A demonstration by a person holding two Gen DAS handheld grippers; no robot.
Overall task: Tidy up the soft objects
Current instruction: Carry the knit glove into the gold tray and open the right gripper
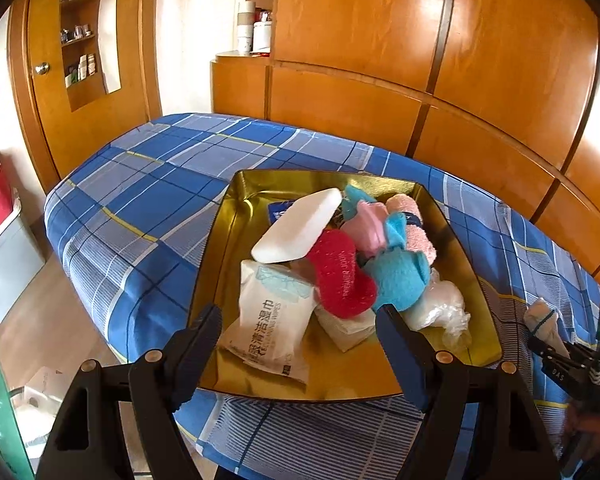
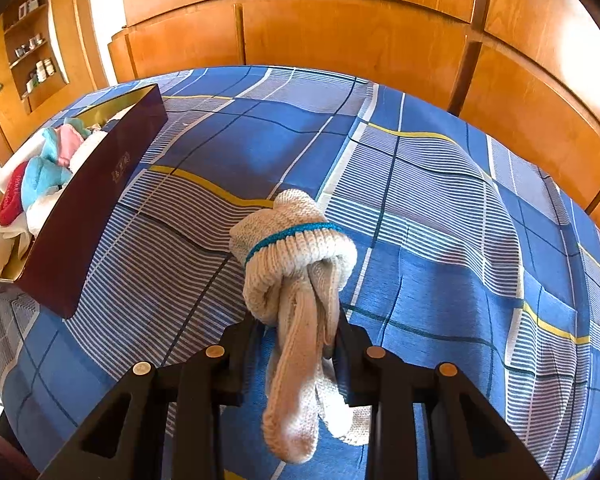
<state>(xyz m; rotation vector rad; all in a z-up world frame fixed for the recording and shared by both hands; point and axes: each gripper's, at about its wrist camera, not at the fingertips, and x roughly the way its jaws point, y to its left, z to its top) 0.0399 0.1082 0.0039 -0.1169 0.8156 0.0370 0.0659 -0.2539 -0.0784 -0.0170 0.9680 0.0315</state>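
Most soft items already filled the gold tray (image 1: 236, 208) at frame centre, while the right claw (image 2: 298, 332), clamped on a knitted glove (image 2: 296, 252), remained outside it and the left claw (image 1: 298, 320) hung apart, empty.

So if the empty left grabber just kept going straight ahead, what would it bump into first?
Probably the pack of wet wipes in the gold tray: it lies right ahead of the open left gripper, nearer than the red sponge. Depth is hard to judge here.
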